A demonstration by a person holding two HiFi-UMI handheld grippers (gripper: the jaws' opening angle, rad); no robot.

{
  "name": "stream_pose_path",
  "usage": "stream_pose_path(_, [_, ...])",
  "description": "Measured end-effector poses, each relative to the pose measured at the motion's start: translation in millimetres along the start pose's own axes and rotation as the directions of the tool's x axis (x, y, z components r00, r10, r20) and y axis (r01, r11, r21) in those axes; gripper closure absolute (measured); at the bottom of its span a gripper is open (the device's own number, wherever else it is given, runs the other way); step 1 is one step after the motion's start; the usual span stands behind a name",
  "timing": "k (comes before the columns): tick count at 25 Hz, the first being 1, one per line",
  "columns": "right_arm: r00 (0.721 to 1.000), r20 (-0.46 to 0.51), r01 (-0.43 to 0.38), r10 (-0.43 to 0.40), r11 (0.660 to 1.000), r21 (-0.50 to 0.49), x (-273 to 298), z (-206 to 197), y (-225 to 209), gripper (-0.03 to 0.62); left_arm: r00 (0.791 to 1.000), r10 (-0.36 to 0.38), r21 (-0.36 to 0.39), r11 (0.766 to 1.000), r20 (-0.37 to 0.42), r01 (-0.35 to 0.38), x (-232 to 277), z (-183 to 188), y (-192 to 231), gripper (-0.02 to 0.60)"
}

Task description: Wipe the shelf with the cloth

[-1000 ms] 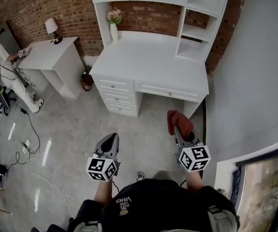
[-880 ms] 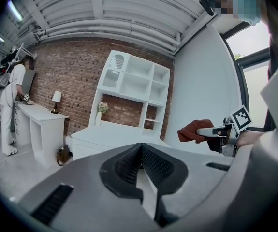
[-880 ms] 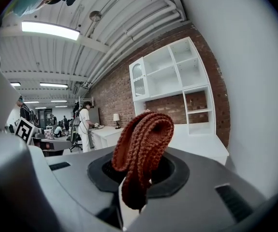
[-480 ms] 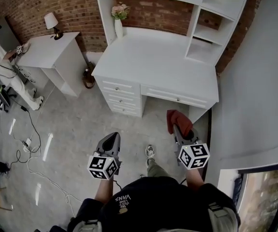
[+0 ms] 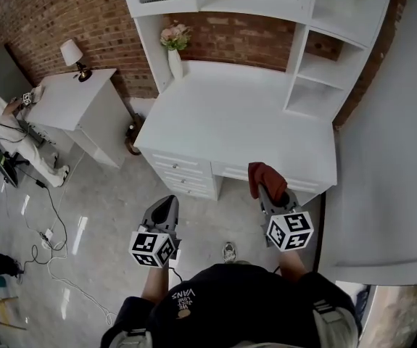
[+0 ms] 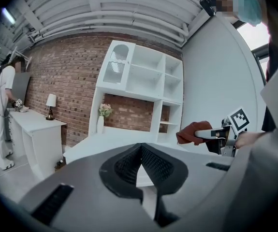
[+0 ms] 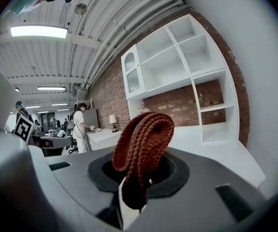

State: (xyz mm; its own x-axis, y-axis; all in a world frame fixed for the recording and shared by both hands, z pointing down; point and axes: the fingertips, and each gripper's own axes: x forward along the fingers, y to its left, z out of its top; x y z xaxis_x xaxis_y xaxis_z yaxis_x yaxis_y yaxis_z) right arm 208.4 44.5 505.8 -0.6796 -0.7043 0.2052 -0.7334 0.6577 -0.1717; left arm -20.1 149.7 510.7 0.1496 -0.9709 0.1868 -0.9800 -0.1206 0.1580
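The cloth [image 5: 266,177] is in your right gripper [image 5: 269,193], whose jaws are pinched on its lower end, so the rust-red knit stands up in a loose folded loop above the tips. It hangs in the air by the near edge of the counter [image 5: 230,122] and touches nothing. The shelf [image 5: 315,98] you are to wipe sits at the back right of that counter, well apart from the cloth, so the wipe has not begun. Your left gripper [image 5: 167,204] hovers over the floor short of the counter, its jaws closed tip to tip on nothing. The main risk is the grip: only a narrow bit of knit is caught, and dragging it across a board could pull it free or roll it into a wad that cleans just a stripe. Press too hard and the gripper tips, not the cloth, will likely scrape the white paint. The shelf bays look tight, so watch your marker cube against the uprights. Keep your left side wide of the vase [image 5: 175,58] at the counter's back left; a sweep there could tip it.
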Motion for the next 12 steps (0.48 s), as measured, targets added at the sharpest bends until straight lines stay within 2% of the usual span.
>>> stream_pose_path(7, [1.000,0.014,0.025,-0.025,1.000,0.005,53,31,-64,0.505,1.000,-0.020,0.003,1.000,0.009,0.020,89,26,3,0.575])
stream_pose_path(12, [0.999,-0.004,0.038,-0.037,0.999,0.012,85,32,-75,0.505,1.000,-0.010,-0.015,1.000,-0.028,0.010,112,19,27,0.575])
